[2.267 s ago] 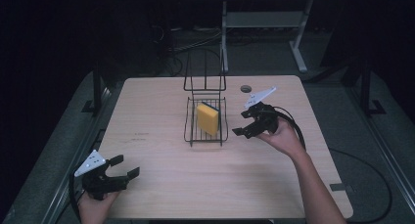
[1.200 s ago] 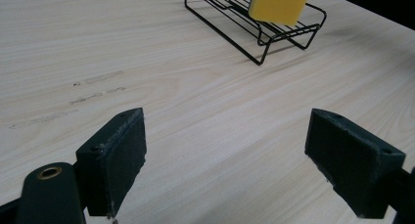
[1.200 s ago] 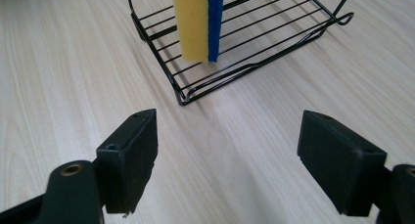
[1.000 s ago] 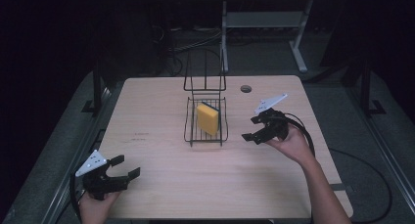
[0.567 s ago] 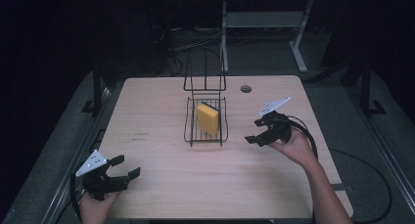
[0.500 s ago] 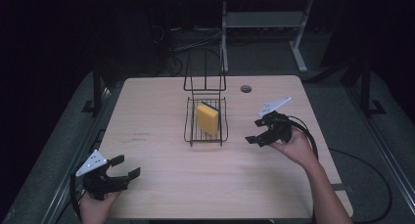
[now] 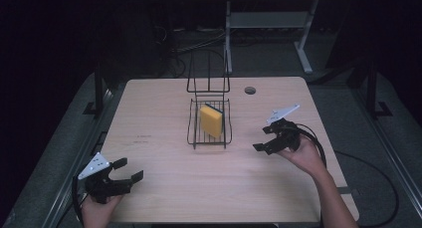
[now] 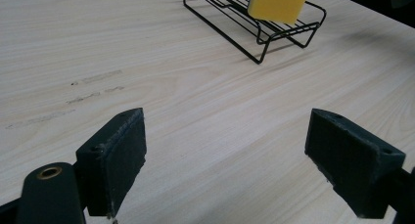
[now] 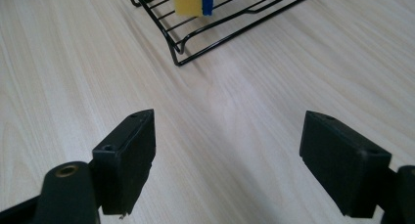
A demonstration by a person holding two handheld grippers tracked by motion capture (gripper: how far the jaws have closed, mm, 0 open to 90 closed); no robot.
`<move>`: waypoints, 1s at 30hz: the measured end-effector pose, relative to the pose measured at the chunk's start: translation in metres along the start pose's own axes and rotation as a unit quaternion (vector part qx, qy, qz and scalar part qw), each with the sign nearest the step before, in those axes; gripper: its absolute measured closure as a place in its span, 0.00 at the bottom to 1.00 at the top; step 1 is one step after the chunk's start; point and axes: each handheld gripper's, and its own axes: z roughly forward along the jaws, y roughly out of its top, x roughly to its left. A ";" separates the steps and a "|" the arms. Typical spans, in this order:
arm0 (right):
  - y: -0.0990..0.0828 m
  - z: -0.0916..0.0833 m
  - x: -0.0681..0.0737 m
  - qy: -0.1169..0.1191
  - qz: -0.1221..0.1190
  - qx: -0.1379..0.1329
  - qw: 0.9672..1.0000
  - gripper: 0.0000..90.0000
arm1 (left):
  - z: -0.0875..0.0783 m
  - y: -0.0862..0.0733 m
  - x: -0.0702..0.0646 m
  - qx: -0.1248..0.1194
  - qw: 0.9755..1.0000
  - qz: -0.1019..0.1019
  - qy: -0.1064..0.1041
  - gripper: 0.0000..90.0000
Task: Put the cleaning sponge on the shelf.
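Since earlier, the right gripper point(image 7: 266, 140) has drawn back from the rack toward the table's near right; the left gripper point(image 7: 128, 169) has kept its place.
High view: one pale wooden table point(image 7: 164, 113), one black wire rack point(image 7: 209, 123) at its middle, one yellow sponge point(image 7: 212, 120) leaning inside; both grippers gape empty. Left gripper view: faint smudged marks point(image 8: 93, 87) on the wood, unreadable; two flat black pads spread wide over bare grain. Right gripper view: sponge shows a blue edge point(image 9: 207, 1); pads wide apart, holding nothing.
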 end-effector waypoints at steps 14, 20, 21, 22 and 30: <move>-0.018 -0.001 0.003 -0.004 0.010 0.003 1.000 0.21 | 0.000 0.000 -0.001 0.000 1.000 0.002 0.002 0.16; -0.026 -0.002 0.003 -0.006 0.019 0.006 1.000 0.21 | 0.000 0.000 -0.001 0.001 1.000 0.003 0.002 0.16; -0.028 -0.002 0.003 -0.007 0.019 0.006 1.000 0.21 | 0.001 0.000 -0.001 0.002 1.000 0.003 0.003 0.16; -0.030 -0.002 0.002 -0.007 0.021 0.007 1.000 0.21 | 0.001 0.000 -0.001 0.002 1.000 0.003 0.003 0.16; -0.037 -0.005 0.004 -0.011 0.022 0.007 1.000 0.21 | 0.001 0.000 -0.001 0.003 1.000 0.005 0.002 0.16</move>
